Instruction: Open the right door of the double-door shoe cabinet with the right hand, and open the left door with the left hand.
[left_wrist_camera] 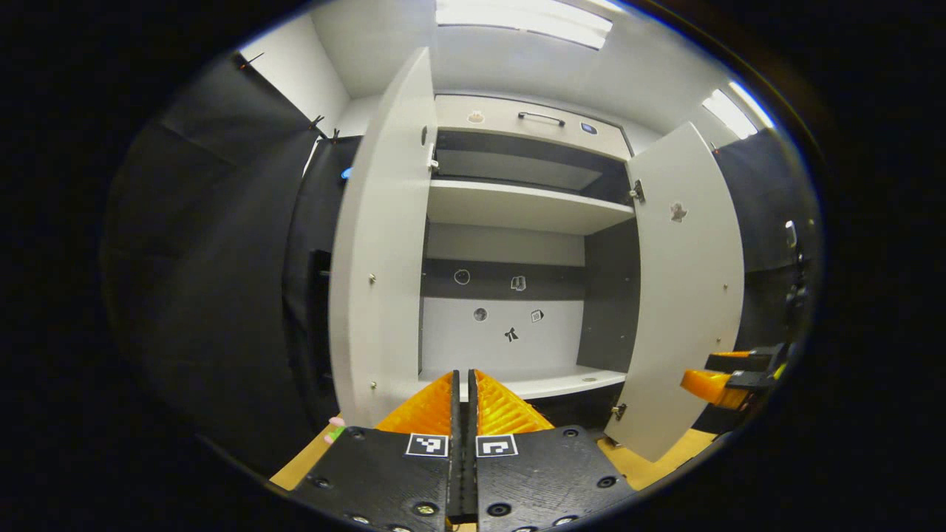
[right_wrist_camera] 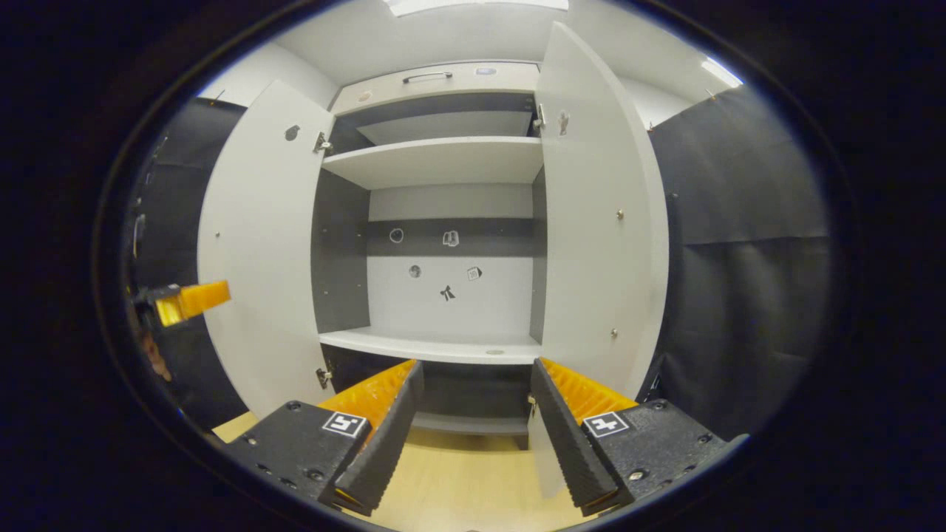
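The white double-door shoe cabinet (left_wrist_camera: 517, 207) has both doors swung out. In the left gripper view the left door (left_wrist_camera: 380, 251) stands just left of my left gripper (left_wrist_camera: 464, 375), whose fingers are shut together with nothing between them. The right door (left_wrist_camera: 687, 288) hangs open, and the right gripper (left_wrist_camera: 728, 378) shows beside its outer edge. In the right gripper view my right gripper (right_wrist_camera: 475, 366) is open, with the right door (right_wrist_camera: 591, 214) close to its right finger and the door's lower corner between the fingers. Beyond the left door (right_wrist_camera: 259, 251) shows the left gripper (right_wrist_camera: 185, 301).
Inside are an upper shelf (right_wrist_camera: 443, 159) and a lower shelf (right_wrist_camera: 436, 343), both bare, with small stickers on the back panel (right_wrist_camera: 447, 284). A drawer with a handle (left_wrist_camera: 541, 117) tops the cabinet. Black cloth walls (right_wrist_camera: 739, 258) flank it. The floor (right_wrist_camera: 458, 473) is light wood.
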A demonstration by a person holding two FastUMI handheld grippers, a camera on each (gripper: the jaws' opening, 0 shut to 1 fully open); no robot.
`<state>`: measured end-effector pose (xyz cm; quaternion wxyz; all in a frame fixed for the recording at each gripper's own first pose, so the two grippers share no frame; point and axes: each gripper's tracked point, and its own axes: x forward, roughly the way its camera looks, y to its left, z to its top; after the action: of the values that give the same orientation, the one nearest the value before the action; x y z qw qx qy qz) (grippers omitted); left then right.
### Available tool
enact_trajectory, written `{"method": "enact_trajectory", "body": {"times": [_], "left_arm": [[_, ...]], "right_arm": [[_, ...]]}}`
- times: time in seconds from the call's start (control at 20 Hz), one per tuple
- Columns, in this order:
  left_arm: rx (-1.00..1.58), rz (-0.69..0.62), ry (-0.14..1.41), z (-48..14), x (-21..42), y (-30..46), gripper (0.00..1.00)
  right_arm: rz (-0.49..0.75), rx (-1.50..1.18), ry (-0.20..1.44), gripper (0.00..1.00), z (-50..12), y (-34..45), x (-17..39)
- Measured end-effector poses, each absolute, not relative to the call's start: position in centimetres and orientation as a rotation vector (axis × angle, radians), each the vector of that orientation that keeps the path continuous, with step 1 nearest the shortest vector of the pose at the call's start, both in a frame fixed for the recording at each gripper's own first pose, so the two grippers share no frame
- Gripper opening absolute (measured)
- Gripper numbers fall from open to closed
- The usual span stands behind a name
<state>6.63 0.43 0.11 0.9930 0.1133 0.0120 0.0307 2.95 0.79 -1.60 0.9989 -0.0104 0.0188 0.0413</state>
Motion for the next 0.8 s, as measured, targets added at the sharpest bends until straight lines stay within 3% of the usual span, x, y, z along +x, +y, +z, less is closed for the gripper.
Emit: {"method": "enact_trajectory", "body": {"times": [0.25,0.3,0.4,0.45,0.5,0.55,0.65,0.8], "left_arm": [[0.160,-0.036,0.063,-2.7,8.3,-3.6,0.00],[0.170,-0.021,0.050,-2.5,8.6,-3.5,0.19],[0.192,-0.001,0.051,-2.6,8.9,-3.4,0.31],[0.193,0.002,0.057,-2.8,8.9,-3.7,0.46],[0.190,0.012,0.062,-2.9,8.9,-3.6,0.55],[0.185,0.025,0.068,-2.9,9.0,-3.4,0.84],[0.157,0.039,0.063,-2.7,9.0,-3.2,0.95],[0.135,0.049,0.069,-2.5,8.8,-3.0,0.93]], "right_arm": [[0.066,-0.025,0.011,0.92,-1.0,0.0,1.6],[0.064,-0.023,0.013,0.92,-1.1,0.0,1.5],[0.061,-0.023,0.016,0.92,-1.2,-0.3,1.4],[0.062,-0.023,0.016,0.92,-1.1,-0.3,1.4],[0.062,-0.018,0.016,0.92,-1.3,-0.2,1.3],[0.065,-0.011,0.013,0.92,-1.2,-0.1,1.2],[0.070,-0.008,0.007,0.92,-1.1,0.2,1.3],[0.061,-0.018,-0.005,0.92,-0.7,0.0,1.2]]}}
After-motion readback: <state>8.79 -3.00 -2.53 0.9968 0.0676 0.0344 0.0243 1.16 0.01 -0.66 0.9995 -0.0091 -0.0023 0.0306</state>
